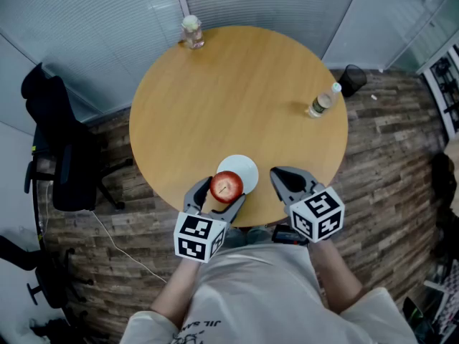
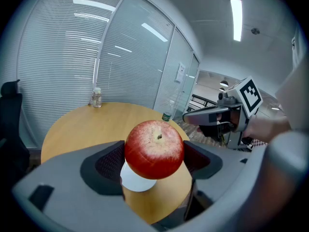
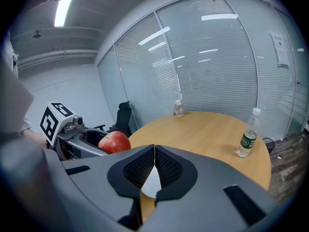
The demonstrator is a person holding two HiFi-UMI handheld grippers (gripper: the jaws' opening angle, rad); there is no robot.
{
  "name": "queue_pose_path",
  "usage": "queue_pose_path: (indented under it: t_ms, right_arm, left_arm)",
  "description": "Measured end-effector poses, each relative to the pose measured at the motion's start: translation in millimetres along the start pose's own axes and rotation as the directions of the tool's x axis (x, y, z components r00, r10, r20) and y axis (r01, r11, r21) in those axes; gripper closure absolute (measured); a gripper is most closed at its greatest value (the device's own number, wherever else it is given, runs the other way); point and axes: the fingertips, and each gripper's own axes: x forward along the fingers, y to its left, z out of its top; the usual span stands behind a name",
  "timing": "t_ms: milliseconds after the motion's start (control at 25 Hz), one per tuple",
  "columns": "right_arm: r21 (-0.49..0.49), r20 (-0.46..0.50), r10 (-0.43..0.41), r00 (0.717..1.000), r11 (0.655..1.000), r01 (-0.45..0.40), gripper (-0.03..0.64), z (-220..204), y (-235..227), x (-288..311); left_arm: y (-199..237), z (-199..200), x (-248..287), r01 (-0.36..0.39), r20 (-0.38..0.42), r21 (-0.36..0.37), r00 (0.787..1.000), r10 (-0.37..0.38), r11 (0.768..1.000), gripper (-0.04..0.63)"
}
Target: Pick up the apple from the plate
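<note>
A red apple (image 1: pixel 226 186) hangs above the near edge of the round wooden table (image 1: pixel 237 106), with my left gripper (image 1: pixel 217 195) shut on it. In the left gripper view the apple (image 2: pixel 154 149) fills the gap between the two dark pads, stem up, clear of the white plate (image 2: pixel 136 182) below it. The white plate (image 1: pixel 242 170) lies bare on the table just beyond the apple. My right gripper (image 1: pixel 287 180) is to the right of the plate, over the table's edge, its jaws shut on nothing. The right gripper view shows the apple (image 3: pixel 115 142) at left and the plate (image 3: pixel 152 183) behind its closed pads.
A plastic water bottle (image 1: pixel 323 101) stands near the table's right edge. A small glass jar (image 1: pixel 191 31) sits at the far edge. A black office chair (image 1: pixel 57 156) stands left of the table, and a dark bin (image 1: pixel 352 79) is on the wooden floor at the right.
</note>
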Motion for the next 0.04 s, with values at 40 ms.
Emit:
queue_pose_path:
  t_ms: [40]
  right_arm:
    - [0.000,-0.001,0.001,1.000,1.000,-0.001,0.586,-0.1,0.4,0.4]
  left_arm:
    - [0.6,-0.2,-0.2,0.000,0.000,0.000,1.000,0.000,1.000,0.215]
